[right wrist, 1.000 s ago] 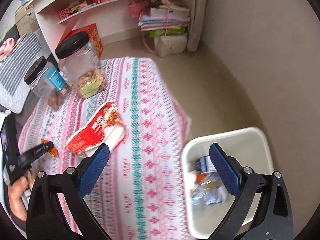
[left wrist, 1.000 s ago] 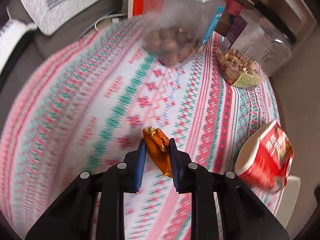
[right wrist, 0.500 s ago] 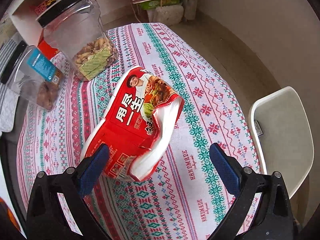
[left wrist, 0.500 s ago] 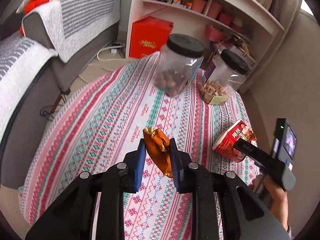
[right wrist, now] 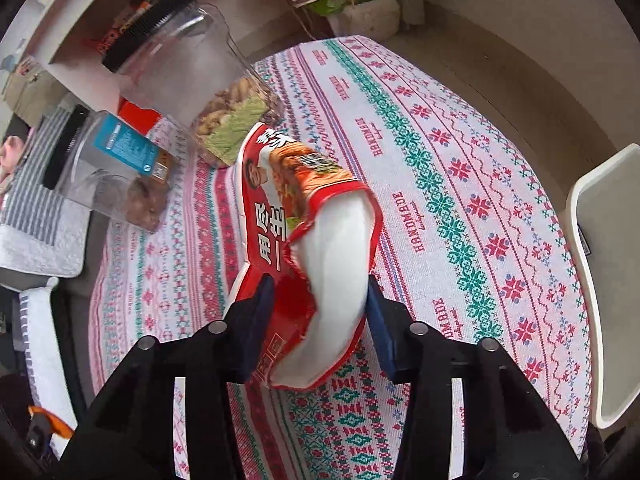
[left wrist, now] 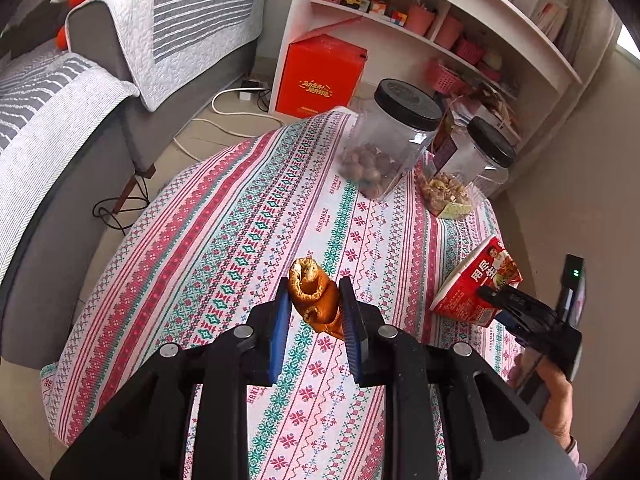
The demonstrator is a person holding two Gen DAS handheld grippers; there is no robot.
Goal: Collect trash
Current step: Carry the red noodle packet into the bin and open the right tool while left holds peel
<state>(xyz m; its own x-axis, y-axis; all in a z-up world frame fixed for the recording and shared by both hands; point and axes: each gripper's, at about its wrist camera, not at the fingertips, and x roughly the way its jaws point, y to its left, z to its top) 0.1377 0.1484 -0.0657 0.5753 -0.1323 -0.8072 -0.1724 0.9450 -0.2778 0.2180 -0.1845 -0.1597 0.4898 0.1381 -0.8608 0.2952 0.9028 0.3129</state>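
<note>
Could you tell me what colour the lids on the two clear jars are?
Both jar lids are black, clearest in the left wrist view.

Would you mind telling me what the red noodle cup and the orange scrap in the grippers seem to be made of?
Red noodle cup: probably paper or thin foam, glossy print, matte white inside, crushed rim. Orange scrap: likely crinkled foil or plastic wrapper, shiny creases.

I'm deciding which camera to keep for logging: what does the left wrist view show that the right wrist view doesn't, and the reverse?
Only the left wrist view shows the left gripper shut on an orange wrapper, plus the sofa and red box.

Only the right wrist view shows the white bin beside the table, and the right gripper closing around the noodle cup.

Both show the cup, two jars, the tablecloth and the shelf.
</note>
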